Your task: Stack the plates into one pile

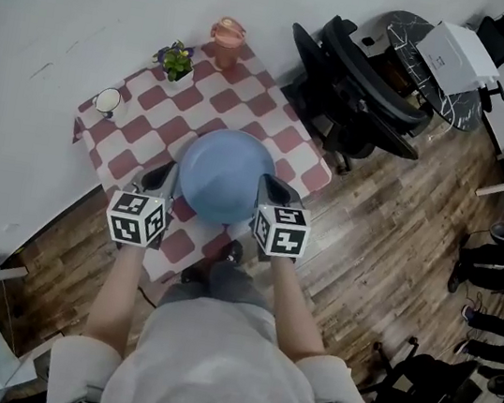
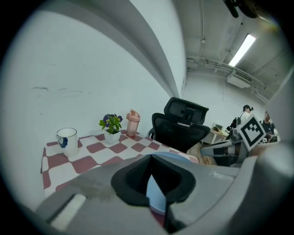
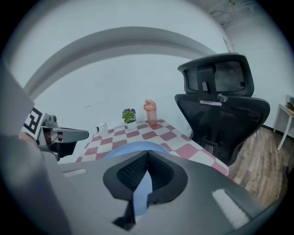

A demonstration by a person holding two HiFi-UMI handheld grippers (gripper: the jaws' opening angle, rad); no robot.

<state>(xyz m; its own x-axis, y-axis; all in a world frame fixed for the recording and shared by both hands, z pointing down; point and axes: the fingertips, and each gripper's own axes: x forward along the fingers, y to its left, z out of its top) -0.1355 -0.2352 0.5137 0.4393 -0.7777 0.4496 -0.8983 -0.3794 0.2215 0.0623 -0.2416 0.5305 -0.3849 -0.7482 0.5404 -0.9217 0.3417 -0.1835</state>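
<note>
A blue plate (image 1: 226, 175) lies in the middle of the red-and-white checked table (image 1: 135, 130); whether more plates lie under it I cannot tell. My left gripper (image 1: 163, 174) hangs at the plate's left rim and my right gripper (image 1: 270, 185) at its right rim. Both sit a little above the table. In the left gripper view the jaws (image 2: 150, 158) meet, and only a sliver of plate (image 2: 177, 155) and cloth shows past them. The right gripper's jaws (image 3: 147, 153) also meet, with the plate (image 3: 133, 149) beyond. Neither holds anything.
A white mug (image 1: 107, 101), a small potted plant (image 1: 175, 60) and a pink bottle (image 1: 227, 40) stand along the table's far side by the wall. A black office chair (image 1: 355, 89) stands just right of the table. The person stands at the near edge.
</note>
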